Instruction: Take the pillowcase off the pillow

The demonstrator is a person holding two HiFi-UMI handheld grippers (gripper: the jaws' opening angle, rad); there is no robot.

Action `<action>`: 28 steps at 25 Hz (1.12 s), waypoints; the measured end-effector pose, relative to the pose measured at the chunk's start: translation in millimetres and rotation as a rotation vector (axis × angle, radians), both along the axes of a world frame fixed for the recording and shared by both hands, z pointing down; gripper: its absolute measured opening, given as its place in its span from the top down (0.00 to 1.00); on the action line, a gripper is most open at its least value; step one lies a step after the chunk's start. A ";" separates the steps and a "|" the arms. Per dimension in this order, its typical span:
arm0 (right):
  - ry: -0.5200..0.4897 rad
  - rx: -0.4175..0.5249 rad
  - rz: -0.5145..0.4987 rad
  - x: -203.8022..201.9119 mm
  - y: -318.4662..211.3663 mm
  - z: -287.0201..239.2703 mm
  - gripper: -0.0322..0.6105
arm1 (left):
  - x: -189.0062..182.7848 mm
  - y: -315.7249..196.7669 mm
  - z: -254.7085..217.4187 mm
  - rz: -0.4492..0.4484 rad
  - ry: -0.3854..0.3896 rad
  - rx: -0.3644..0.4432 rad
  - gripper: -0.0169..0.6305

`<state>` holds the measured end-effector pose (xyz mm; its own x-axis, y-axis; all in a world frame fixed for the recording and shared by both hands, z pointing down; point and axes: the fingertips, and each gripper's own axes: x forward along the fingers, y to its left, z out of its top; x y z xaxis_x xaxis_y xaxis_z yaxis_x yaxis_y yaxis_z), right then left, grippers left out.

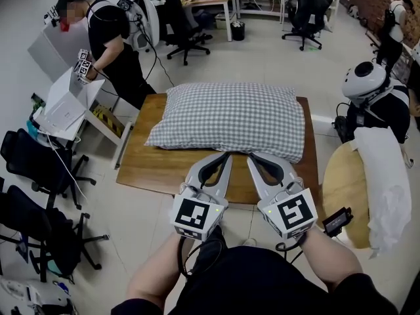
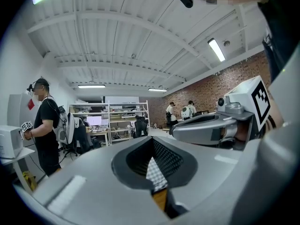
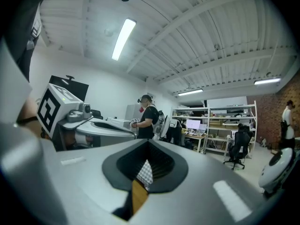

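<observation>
Grey-checked cloth pillowcase (image 1: 230,113): still wholly on its pillow. Your left hand-held gripper (image 1: 226,155), right hand-held gripper (image 1: 252,156): pressed together at its near edge.

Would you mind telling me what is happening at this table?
A person holds a gripper in each hand over a wooden table. Both the left gripper and the right gripper are shut, tips at the near edge of a checked pillow lying there. The pillowcase is on; whether they pinch it is unclear.
</observation>
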<state>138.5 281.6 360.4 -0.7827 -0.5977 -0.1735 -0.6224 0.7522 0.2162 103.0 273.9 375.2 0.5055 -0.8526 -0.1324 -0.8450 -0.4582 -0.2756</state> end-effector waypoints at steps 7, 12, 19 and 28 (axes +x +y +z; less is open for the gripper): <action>0.019 -0.007 -0.020 -42.2 -19.4 -1.0 0.95 | -42.0 -23.0 2.0 -0.037 0.049 -0.026 0.97; 0.028 -0.015 -0.031 -72.3 -46.0 -2.8 0.95 | -74.0 -50.1 1.6 -0.055 0.062 -0.022 0.97; 0.048 -0.037 -0.045 -127.9 -102.2 9.9 0.95 | -135.2 -107.3 16.8 -0.089 0.087 -0.039 0.97; 0.077 -0.091 -0.070 -206.5 -211.4 19.3 0.95 | -232.0 -218.7 27.3 -0.157 0.138 -0.095 0.94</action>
<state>-68.0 70.3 379.7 -0.8320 -0.5515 -0.0593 -0.5518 0.8120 0.1902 -129.0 55.2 402.5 0.3484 -0.9312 -0.1067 -0.9347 -0.3366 -0.1144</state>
